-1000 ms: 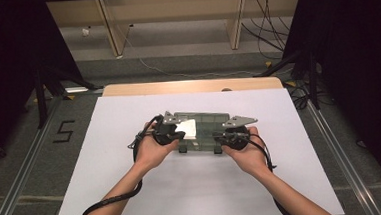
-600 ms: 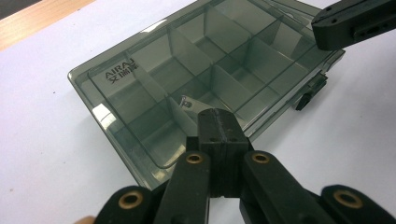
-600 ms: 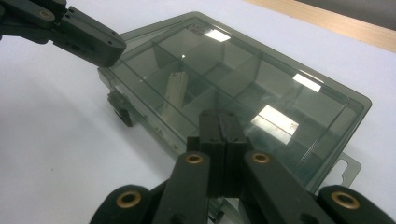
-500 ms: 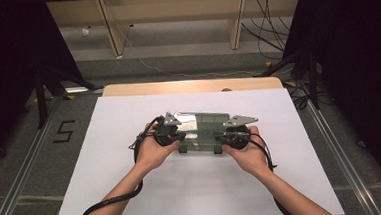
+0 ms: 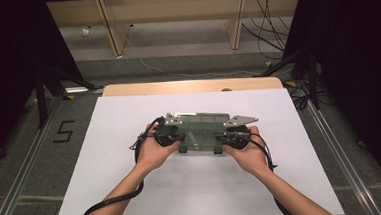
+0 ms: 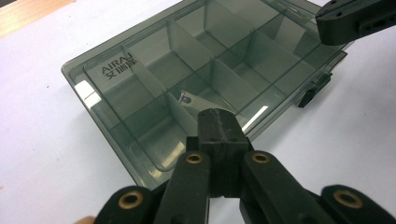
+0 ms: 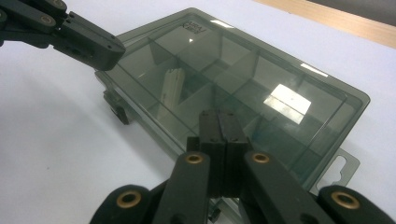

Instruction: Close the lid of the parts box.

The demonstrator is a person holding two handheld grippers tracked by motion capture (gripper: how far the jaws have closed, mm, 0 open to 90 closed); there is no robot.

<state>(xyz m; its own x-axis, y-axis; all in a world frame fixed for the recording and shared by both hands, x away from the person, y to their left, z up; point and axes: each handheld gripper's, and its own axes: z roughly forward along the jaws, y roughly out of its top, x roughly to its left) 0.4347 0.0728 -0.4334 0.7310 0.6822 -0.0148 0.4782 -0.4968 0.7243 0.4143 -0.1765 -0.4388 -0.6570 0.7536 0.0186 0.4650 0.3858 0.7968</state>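
While the smoky see-through compartment box (image 5: 203,131) lies flat with its lid shut near the middle of the white table sheet (image 5: 105,142), the left gripper (image 6: 218,122) hangs over its near edge, jaws clenched together on nothing. Over the box's other end, the right gripper (image 7: 219,122) hangs likewise clenched and empty, each in a hand.

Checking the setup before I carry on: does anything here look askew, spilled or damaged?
Nothing stands out. The smoky compartment box lies flat and closed on the white table, latches intact, nothing spilled. Both grippers, left and right, are shut at its near edge.
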